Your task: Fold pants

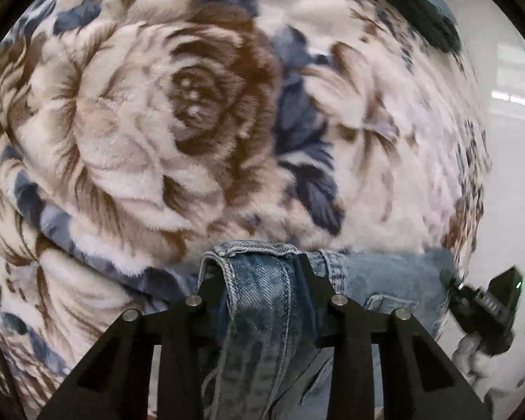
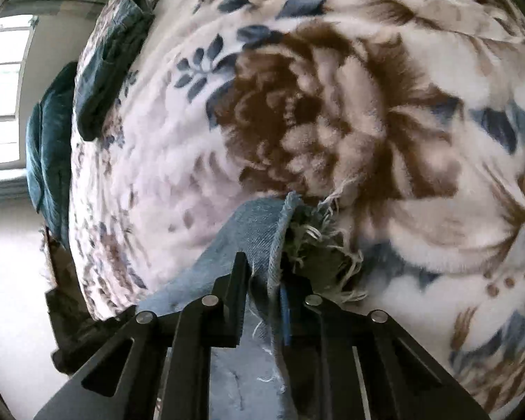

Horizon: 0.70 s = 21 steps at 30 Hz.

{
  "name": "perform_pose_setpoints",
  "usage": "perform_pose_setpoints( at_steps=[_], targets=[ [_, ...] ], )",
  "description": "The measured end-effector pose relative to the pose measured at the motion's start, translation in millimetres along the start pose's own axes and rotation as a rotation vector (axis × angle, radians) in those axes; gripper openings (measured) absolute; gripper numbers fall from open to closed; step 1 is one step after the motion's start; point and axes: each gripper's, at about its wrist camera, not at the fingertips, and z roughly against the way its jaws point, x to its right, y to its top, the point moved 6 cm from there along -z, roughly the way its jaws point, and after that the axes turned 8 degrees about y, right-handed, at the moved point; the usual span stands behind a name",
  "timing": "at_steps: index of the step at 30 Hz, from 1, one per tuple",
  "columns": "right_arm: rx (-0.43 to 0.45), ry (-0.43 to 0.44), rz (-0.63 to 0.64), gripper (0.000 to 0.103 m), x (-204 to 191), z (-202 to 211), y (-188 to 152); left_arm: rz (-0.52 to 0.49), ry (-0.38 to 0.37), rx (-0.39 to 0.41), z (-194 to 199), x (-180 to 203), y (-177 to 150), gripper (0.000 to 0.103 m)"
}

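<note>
Plush floral blanket (image 1: 129,133) in cream, brown and slate blue, spread over a bed. Pale floor (image 2: 14,266) and bright window (image 2: 3,98) beyond its edge. Light-blue denim pants (image 1: 259,301) raised above the blanket, strung between both tools. Left gripper (image 1: 259,280) fingers pinching a stitched, bunched denim edge. Right gripper (image 2: 262,280) fingers clamped on a frayed hem with loose white threads. Dark teal folded garment (image 2: 108,66) lying near the blanket's far edge, well apart from the pants.
</note>
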Motion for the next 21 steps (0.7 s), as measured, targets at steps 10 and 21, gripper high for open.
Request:
perform_pose_setpoints(
  at_steps=[10, 21],
  targets=[
    [0.074, 0.03, 0.148, 0.094, -2.8, 42.8, -15.5, -0.045, -0.054, 0.186, 77.1, -30.9, -28.3, 0.069],
    [-0.154, 0.043, 0.173, 0.099, 29.9, -10.1, -74.5, -0.068, -0.158, -0.029, -1.4, -31.5, -60.6, 0.089]
  ],
)
